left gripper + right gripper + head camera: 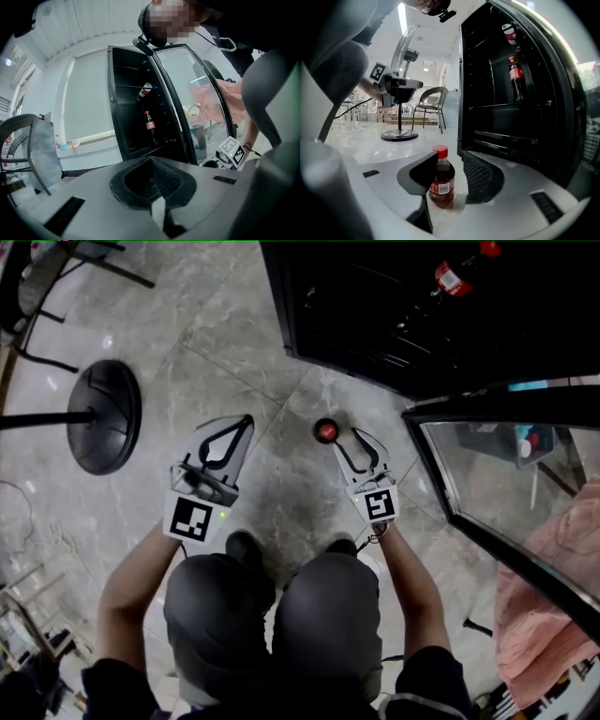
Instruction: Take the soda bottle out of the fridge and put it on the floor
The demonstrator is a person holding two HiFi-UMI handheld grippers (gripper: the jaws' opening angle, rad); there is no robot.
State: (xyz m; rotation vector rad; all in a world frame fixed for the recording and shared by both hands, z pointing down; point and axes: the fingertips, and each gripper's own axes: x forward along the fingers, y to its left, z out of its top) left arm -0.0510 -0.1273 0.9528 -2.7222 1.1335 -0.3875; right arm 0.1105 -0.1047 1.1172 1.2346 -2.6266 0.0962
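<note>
A small soda bottle (325, 431) with a red cap and red label stands upright on the marble floor in front of the open black fridge (394, 315). My right gripper (366, 442) hovers just to its right, open, gripping nothing. In the right gripper view the bottle (441, 183) stands on the floor beyond my right gripper (451, 159), partly behind the left finger (423, 171). My left gripper (246, 420) hangs over the floor to the left, shut and empty, and its fingertips (151, 160) meet.
Two more soda bottles (516, 77) (509, 33) sit on fridge shelves. The fridge's glass door (506, 493) swings open at the right, with pink cloth (553, 606) behind it. A fan's round black base (105, 415) stands at the left. A chair (431, 105) stands further off.
</note>
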